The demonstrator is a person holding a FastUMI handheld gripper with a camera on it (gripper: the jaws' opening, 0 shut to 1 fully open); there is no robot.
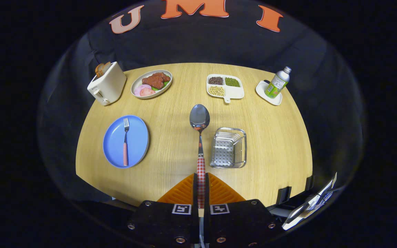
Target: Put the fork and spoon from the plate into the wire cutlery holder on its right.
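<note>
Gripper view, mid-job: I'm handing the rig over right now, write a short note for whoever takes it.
Gripper: shut on the spoon by its checked handle, bowl pointing forward, held above the table.
Wire cutlery holder: just right of the spoon, nothing in it.
Fork: lying on the blue plate, off to the left.
Done: spoon picked up.
Left: drop the spoon into the holder, then fetch the fork and do likewise.
</note>
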